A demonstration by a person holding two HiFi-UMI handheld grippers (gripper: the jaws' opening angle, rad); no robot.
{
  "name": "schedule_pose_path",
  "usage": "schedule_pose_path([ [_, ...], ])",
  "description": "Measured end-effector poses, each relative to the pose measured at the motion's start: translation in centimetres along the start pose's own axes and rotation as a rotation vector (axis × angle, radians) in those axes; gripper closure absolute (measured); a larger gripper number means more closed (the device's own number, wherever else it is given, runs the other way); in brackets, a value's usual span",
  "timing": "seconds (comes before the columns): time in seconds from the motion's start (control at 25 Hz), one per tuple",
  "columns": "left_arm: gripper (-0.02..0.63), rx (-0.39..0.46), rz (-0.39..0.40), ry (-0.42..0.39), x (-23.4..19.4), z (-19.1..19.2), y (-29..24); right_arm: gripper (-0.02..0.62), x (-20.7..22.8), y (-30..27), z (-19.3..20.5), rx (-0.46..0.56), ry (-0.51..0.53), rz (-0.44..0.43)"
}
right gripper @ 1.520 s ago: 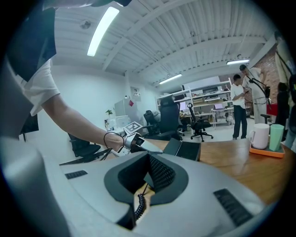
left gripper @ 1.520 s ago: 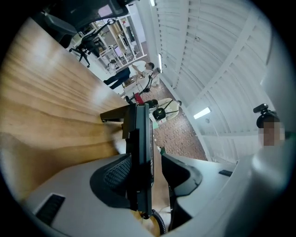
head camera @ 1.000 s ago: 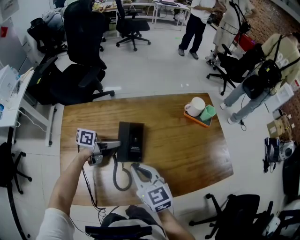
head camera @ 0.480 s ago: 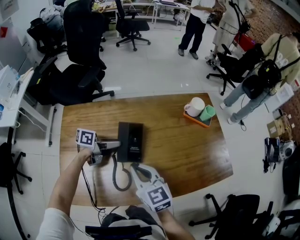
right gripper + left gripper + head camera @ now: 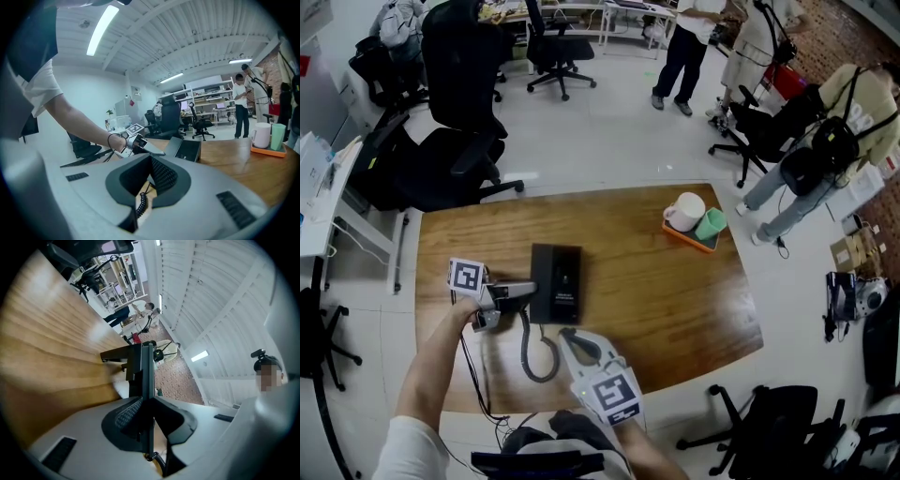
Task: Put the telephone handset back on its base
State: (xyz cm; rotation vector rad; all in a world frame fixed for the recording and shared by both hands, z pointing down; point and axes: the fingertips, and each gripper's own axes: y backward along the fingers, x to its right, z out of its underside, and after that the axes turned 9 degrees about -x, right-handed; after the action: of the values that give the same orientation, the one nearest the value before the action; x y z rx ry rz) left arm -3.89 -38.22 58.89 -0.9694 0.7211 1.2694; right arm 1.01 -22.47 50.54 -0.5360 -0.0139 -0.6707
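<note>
Head view: the telephone handset lies on the base, its outline indistinct, with the left gripper at its edge. Left gripper view: the jaws, just closing, pinch that dark edge. Right gripper view: the right gripper jaws meet, empty.

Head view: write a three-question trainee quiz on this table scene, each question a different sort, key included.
1. True or false: the white mug stands on the orange tray.
2. The coiled cord lies: A) on the tray; B) on the table, nearer the camera than the telephone; C) on the floor.
3. What colour is the cup beside the mug?
Key: 1 true; 2 B; 3 green.
</note>
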Motion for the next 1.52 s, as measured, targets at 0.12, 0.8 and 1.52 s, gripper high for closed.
schedule_pose_path([
  [0.12,0.548,0.004,0.009,0.004,-0.2,0.0,0.0,0.591,0.0,0.0,0.0,-0.004,-0.002,0.0],
  [0.8,0.514,0.023,-0.089,-0.045,-1.1,-0.7,0.8,0.591,-0.1,0.0,-0.4,0.01,0.01,0.004],
  [1.52,0.606,0.172,-0.055,-0.199,8.9,1.7,2.2,0.591,-3.0,3.7,-1.7,0.083,0.063,0.05],
])
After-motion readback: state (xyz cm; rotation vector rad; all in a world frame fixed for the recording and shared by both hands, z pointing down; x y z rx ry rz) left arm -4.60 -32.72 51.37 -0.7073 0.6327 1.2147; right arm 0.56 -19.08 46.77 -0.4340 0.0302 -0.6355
